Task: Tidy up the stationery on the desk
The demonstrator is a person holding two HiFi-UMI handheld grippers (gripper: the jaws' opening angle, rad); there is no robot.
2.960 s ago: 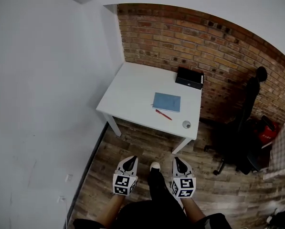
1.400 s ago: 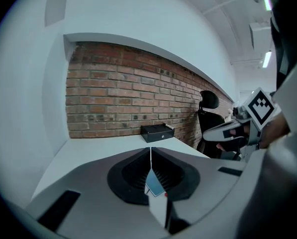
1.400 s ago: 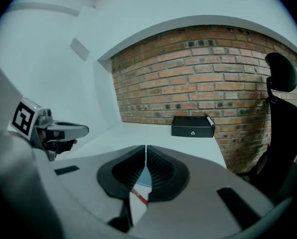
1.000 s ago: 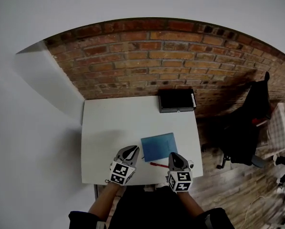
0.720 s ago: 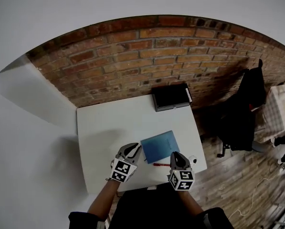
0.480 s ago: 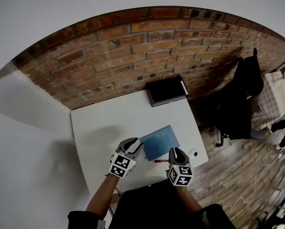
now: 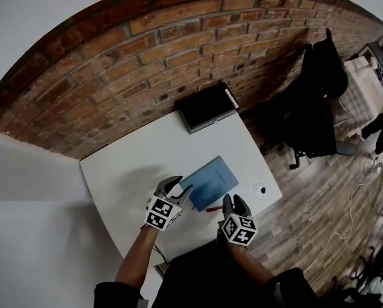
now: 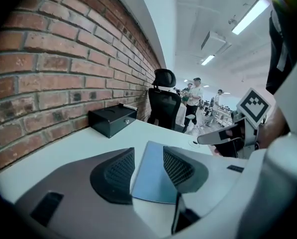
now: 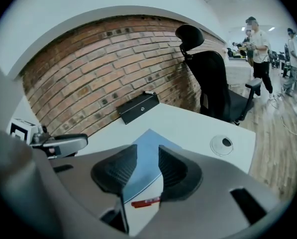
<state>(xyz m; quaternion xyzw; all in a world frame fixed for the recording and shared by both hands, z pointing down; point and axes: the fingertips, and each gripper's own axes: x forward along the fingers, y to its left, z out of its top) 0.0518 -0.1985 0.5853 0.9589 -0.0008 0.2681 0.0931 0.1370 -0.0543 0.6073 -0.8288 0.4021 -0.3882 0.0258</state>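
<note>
Since a second ago my left gripper (image 7: 172, 186) and right gripper (image 7: 231, 202) sank toward the smooth white desk (image 7: 130, 165). Jaws just opened, both empty. Flat blue notebook (image 7: 210, 178) lies between them, thin red pen (image 7: 214, 208) just left of the right one.

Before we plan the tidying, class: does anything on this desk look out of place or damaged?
Only the red pen: it lies loose on the white desk beside the blue notebook, at its near edge, not stowed. Nothing looks spilled or damaged.
</note>
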